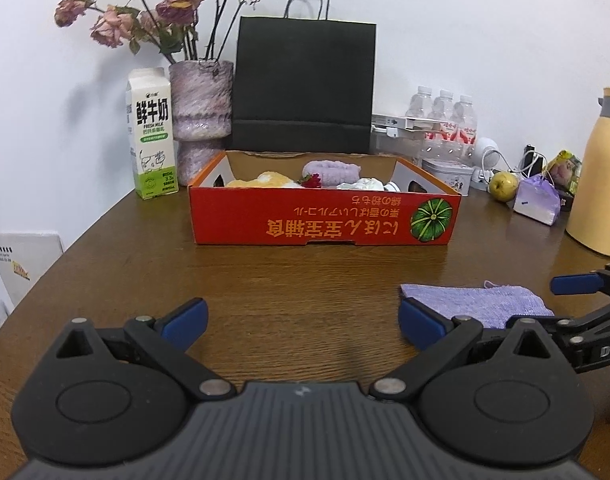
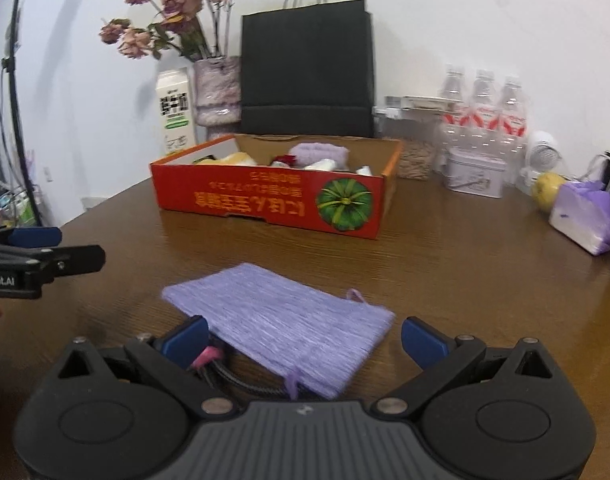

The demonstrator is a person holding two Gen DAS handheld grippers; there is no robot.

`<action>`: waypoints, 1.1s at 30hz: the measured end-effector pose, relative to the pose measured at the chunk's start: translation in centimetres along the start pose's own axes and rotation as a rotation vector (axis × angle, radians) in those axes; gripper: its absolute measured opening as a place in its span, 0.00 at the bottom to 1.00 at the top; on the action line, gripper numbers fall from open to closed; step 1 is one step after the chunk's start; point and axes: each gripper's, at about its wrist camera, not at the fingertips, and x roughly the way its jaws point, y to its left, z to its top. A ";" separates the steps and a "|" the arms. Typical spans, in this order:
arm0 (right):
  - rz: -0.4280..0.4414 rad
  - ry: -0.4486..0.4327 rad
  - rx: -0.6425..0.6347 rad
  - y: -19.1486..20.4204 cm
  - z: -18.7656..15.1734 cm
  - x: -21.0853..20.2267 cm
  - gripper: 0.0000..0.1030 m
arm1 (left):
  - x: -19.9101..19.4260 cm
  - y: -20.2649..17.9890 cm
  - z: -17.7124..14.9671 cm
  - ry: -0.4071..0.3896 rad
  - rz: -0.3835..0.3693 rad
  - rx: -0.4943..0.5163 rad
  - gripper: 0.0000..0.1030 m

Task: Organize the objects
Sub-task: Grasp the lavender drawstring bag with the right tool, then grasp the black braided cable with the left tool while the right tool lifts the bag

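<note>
- The left tool [image 1: 303, 322] hangs low over the brown desk [image 1: 305, 272] with its blue-padded fingers spread wide, and nothing sits between them.
- The right tool [image 2: 305, 338] is likewise wide open and grips nothing; the folded purple cloth [image 2: 281, 320] lies flat on the desk between and just ahead of its fingers, one edge running under the tool's front.
- From the left tool, that cloth [image 1: 477, 304] lies off to the right, just beyond its right finger, and the right tool [image 1: 577, 284] reaches in from the right edge beside it.
- Straight ahead of the left tool stands the red cardboard box [image 1: 325, 216], open on top, with a rolled purple towel [image 1: 331, 170] and other soft items inside; it is well apart from the cloth.
- Behind the box stand a black paper bag [image 1: 305, 84], a vase of dried roses [image 1: 201, 100] and a milk carton [image 1: 151, 136].
- Farther right of the box are water bottles [image 1: 445, 116], a small tin [image 1: 447, 176], a yellow fruit [image 1: 503, 186] and a yellow thermos [image 1: 597, 176].
</note>
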 end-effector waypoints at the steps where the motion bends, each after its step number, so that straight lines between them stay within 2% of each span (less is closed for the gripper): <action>1: 0.003 0.004 -0.012 0.2 0.2 0.4 1.00 | 0.1 0.1 0.0 0.002 0.001 -0.004 1.00; 7: 0.026 0.042 0.017 -0.1 0.8 2.5 1.00 | 0.2 0.3 -0.1 0.011 -0.012 -0.013 1.00; 10: 0.058 0.051 0.055 -0.7 0.7 2.8 0.95 | 0.3 0.4 -0.2 0.016 -0.017 -0.018 1.00; 13: 0.077 0.057 0.073 -0.9 0.6 2.8 0.79 | 0.3 0.4 -0.1 0.018 -0.021 -0.020 1.00; 16: 0.074 0.052 0.083 -1.0 0.5 2.8 0.73 | 0.3 0.3 -0.2 0.018 -0.025 -0.018 1.00; 18: 0.066 0.038 0.089 -1.0 0.4 2.5 0.60 | 0.2 0.3 -0.2 0.016 -0.026 -0.019 1.00; 23: 0.060 0.009 0.109 -1.3 0.4 1.9 0.39 | 0.2 0.3 -0.2 0.015 -0.028 -0.020 1.00; 30: 0.031 -0.053 0.092 -1.2 0.6 0.8 0.25 | 0.2 0.2 -0.2 0.019 -0.026 -0.020 1.00; 32: 0.030 -0.068 0.092 -1.4 0.6 0.5 0.16 | 0.4 0.1 -0.2 0.024 -0.025 -0.019 1.00; 33: 0.030 -0.076 0.094 -1.4 0.7 0.3 0.15 | 0.5 0.0 -0.3 0.030 -0.026 -0.017 1.00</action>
